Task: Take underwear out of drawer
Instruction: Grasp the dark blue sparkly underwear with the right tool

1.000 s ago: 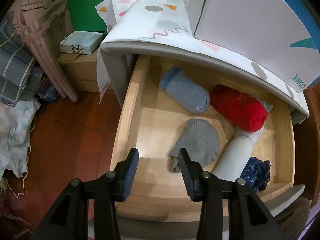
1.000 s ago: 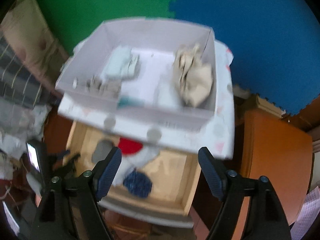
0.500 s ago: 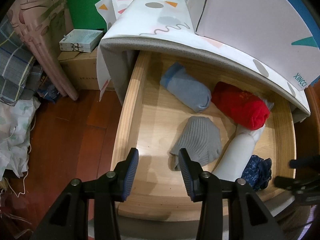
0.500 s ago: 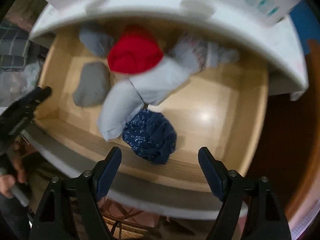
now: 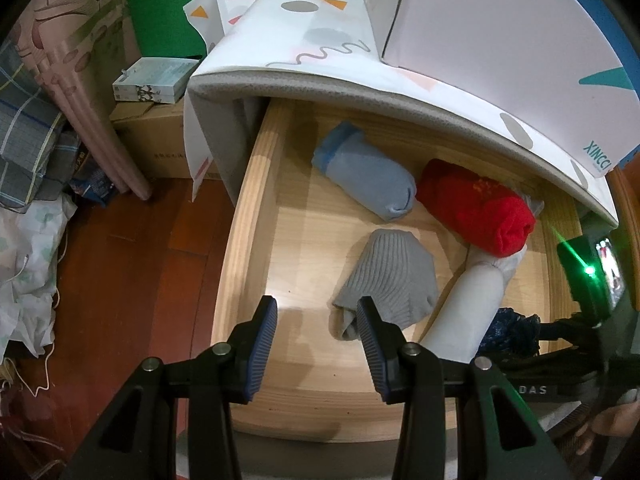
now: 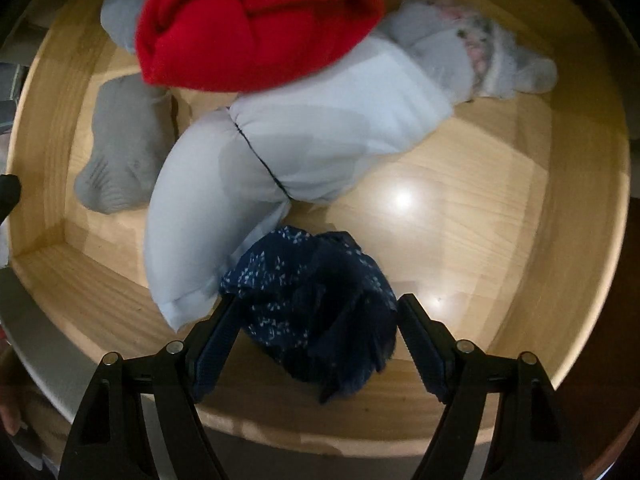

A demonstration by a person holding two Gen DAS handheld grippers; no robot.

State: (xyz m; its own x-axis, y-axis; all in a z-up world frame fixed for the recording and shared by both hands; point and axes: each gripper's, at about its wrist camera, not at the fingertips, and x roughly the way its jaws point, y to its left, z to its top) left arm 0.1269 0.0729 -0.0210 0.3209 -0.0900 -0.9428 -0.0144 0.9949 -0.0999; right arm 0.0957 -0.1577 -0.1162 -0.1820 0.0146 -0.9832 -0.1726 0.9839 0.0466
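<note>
Only from the right wrist is the navy underwear (image 6: pixel 316 304) seen between the spread, non-gripping fingers of the right gripper (image 6: pixel 316 344), near the drawer (image 6: pixel 532 184) front. From the left wrist, the left gripper (image 5: pixel 316 348) is seen narrowly parted, empty, above the front rim.

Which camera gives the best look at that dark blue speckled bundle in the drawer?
The right wrist view: the dark blue bundle sits close and whole, between that gripper's fingers. The left wrist view shows only a small part at the drawer's far right, behind a white roll.
</note>
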